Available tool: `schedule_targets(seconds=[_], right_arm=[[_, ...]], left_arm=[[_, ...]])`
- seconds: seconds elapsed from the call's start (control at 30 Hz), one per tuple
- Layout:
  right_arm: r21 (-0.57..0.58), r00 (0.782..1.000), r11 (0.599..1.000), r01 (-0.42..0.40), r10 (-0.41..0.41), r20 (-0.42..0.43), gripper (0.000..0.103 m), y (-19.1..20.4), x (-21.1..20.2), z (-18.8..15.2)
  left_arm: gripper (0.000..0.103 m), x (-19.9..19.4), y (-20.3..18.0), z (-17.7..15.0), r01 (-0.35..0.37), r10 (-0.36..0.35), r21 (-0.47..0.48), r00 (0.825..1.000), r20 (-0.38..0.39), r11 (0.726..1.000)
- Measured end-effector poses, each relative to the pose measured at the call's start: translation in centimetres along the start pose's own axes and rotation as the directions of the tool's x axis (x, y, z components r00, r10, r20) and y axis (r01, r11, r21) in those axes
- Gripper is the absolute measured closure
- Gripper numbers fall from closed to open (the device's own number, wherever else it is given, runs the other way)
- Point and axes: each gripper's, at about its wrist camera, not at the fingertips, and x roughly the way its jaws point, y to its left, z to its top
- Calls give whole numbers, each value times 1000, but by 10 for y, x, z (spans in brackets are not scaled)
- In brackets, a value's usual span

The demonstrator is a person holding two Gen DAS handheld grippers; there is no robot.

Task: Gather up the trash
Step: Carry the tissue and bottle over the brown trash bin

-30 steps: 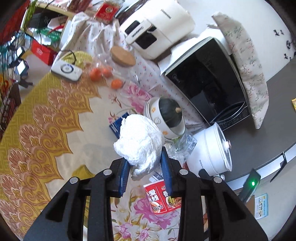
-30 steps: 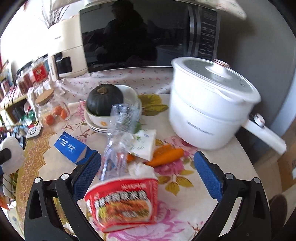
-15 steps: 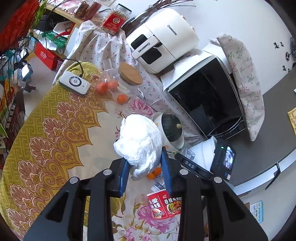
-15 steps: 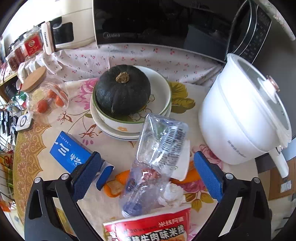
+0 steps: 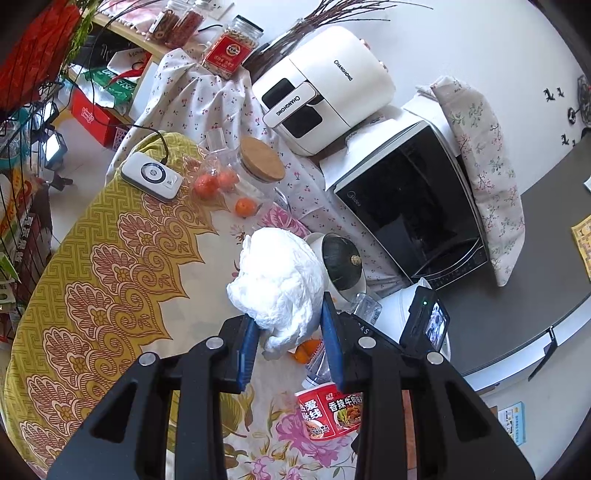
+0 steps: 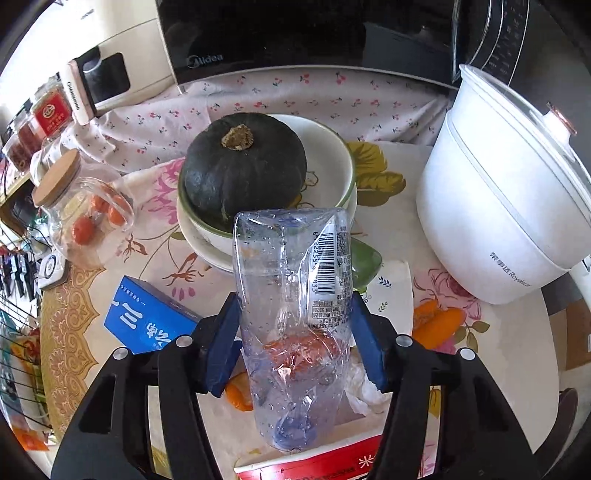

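A crumpled white paper wad (image 5: 280,280) is held above the table, my left gripper (image 5: 288,325) shut on its lower part. In the right wrist view a crushed clear plastic bottle (image 6: 291,295) lies with its blue cap toward me. My right gripper (image 6: 293,306) straddles it. Its jaws are closing, and both blue pads (image 6: 225,332) touch the bottle's sides. A red instant-noodle cup (image 6: 314,461) sits just below the bottle, and also shows as the red cup (image 5: 328,410) in the left view. Orange peels (image 6: 436,325), a small tissue (image 6: 365,384) and a blue carton (image 6: 147,321) lie around it.
A dark green pumpkin (image 6: 243,166) sits in stacked bowls (image 6: 343,177) behind the bottle. A white electric pot (image 6: 509,206) stands to the right, a cork-lidded glass jar (image 6: 85,206) to the left, and a microwave (image 6: 295,33) at the back. The yellow-patterned tablecloth (image 5: 110,277) spreads left.
My right gripper came down over the bottle and its jaws narrowed from wide apart onto the bottle's sides. The left gripper drifted slightly, still holding the paper wad.
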Motion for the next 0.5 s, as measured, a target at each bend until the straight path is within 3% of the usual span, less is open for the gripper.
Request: schedule_targets(seconds=[0.27,0.5], right_arm=[[14,990,998,-62,60,130,47,1,-37,-4],[79,951,983,-164,136,278,47,-22,-94,-7]], left_arm=[[71,-2,-9,-2,-14,14,27,1000,24,1000],[71,1,-24,-9,-23,20,65,999,39,998]])
